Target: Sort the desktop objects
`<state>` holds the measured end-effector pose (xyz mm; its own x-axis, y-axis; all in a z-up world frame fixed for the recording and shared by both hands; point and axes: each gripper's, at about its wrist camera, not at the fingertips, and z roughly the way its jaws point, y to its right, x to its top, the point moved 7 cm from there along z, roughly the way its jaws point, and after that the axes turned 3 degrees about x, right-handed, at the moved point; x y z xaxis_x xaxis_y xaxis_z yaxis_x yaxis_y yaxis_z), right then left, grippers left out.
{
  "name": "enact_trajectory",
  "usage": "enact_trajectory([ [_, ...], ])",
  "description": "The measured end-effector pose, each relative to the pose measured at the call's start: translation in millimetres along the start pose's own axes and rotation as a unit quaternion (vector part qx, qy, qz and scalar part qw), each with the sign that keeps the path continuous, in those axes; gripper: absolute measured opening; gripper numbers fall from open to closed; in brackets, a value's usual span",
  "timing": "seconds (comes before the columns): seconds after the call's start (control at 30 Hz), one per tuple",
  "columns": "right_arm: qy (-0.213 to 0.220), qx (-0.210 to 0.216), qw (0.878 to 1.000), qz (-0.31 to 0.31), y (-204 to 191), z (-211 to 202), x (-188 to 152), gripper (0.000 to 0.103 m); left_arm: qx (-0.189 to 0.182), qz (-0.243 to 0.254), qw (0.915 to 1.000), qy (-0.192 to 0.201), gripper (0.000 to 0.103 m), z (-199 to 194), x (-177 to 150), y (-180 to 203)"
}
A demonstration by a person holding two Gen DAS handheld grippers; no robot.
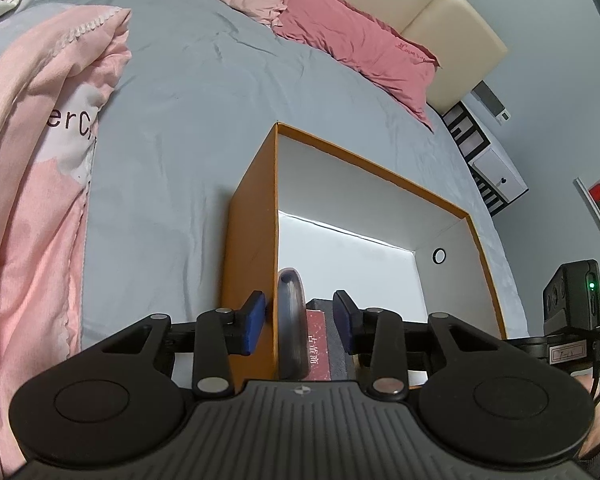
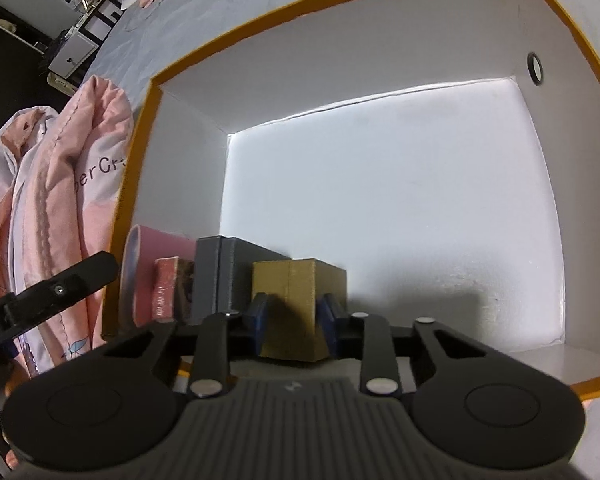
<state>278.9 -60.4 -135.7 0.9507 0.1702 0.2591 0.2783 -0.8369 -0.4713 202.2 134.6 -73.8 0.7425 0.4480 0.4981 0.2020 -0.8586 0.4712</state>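
An orange box (image 1: 364,156) with a white inside lies open on the bed. Along its left wall stand a pink rounded case (image 2: 156,264), a small red box (image 2: 166,288), a dark grey box (image 2: 224,276) and a gold box (image 2: 296,292). My right gripper (image 2: 294,300) is shut on the gold box, a blue pad against each side. My left gripper (image 1: 299,296) straddles the left wall. One finger (image 1: 256,320) is outside and the other inside beside the grey box (image 1: 320,304), with the case (image 1: 290,320) and red box (image 1: 318,340) between. Whether its pads press is unclear.
The box sits on a grey bedsheet (image 1: 180,120). A pink quilt (image 1: 32,160) is bunched to the left, and a pink pillow (image 1: 360,48) lies against the cream headboard (image 1: 420,4). A white nightstand (image 1: 496,168) stands beyond the bed. The rest of the box floor (image 2: 400,200) is bare.
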Motion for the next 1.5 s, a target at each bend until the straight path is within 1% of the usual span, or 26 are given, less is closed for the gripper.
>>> enact_trajectory([
  [0.17, -0.011, 0.0, 1.0, -0.023, -3.4, 0.8, -3.6, 0.024, 0.004, 0.002, 1.0, 0.001, 0.042, 0.2, -0.3, -1.2],
  [0.3, -0.013, -0.001, 1.0, -0.022, -1.8, 0.8, -2.8, 0.024, 0.003, 0.001, 1.0, 0.001, 0.042, 0.2, -0.2, -1.1],
  [0.4, -0.007, -0.009, 0.999, -0.036, -4.9, -0.7, -4.0, 0.025, -0.001, -0.003, 1.0, 0.005, 0.042, -1.3, 0.6, -3.4],
  [0.47, 0.005, -0.018, 0.998, -0.055, -9.0, -4.6, -6.8, 0.026, 0.0, -0.004, 0.9998, 0.018, 0.042, -6.2, 2.7, -4.8],
  [0.57, 0.038, -0.028, 0.996, -0.077, -13.9, -18.1, -10.5, 0.026, 0.007, -0.002, 0.9993, 0.037, 0.042, -15.2, 5.8, -5.5],
  [0.77, 0.126, -0.042, 0.984, -0.116, -15.2, -60.0, -27.6, 0.026, -0.003, 0.028, 0.9974, 0.066, 0.042, -39.3, 3.0, 9.8],
  [0.9, 0.19, -0.049, 0.972, -0.129, -8.5, -93.0, -49.0, 0.026, -0.019, 0.06, 0.9958, 0.066, 0.042, -54.4, -10.7, 29.6],
  [0.97, 0.209, -0.05, 0.969, -0.123, -2.8, -106.9, -61.7, 0.026, -0.029, 0.073, 0.9951, 0.06, 0.042, -59.3, -19.9, 40.0],
  [1.07, 0.215, -0.052, 0.97, -0.104, 7.7, -116.8, -79.0, 0.026, -0.045, 0.094, 0.9936, 0.043, 0.042, -62.8, -36.3, 56.1],
  [1.13, 0.212, -0.064, 0.97, -0.096, 15.9, -120.1, -92.4, 0.026, -0.047, 0.116, 0.9916, 0.033, 0.042, -62.6, -49.1, 67.3],
  [1.23, 0.2, -0.083, 0.973, -0.08, 30.7, -121.4, -111.3, 0.026, -0.047, 0.143, 0.9885, 0.01, 0.042, -54.1, -68.1, 80.2],
  [1.37, 0.175, -0.085, 0.98, -0.047, 47.1, -112.9, -132.8, 0.026, -0.048, 0.163, 0.9849, -0.032, 0.044, -39.1, -96.7, 91.1],
  [1.4, 0.168, -0.084, 0.981, -0.043, 49.6, -109.1, -137.8, 0.028, -0.049, 0.168, 0.9838, -0.039, 0.045, -36.4, -103.2, 94.0],
  [1.47, 0.155, -0.083, 0.984, -0.037, 53.8, -101.1, -145.8, 0.034, -0.05, 0.178, 0.9814, -0.051, 0.048, -32.8, -114.6, 98.5],
  [1.5, 0.15, -0.087, 0.984, -0.036, 55.4, -96.6, -149.1, 0.034, -0.047, 0.182, 0.9806, -0.057, 0.048, -31.3, -119.4, 99.4],
])
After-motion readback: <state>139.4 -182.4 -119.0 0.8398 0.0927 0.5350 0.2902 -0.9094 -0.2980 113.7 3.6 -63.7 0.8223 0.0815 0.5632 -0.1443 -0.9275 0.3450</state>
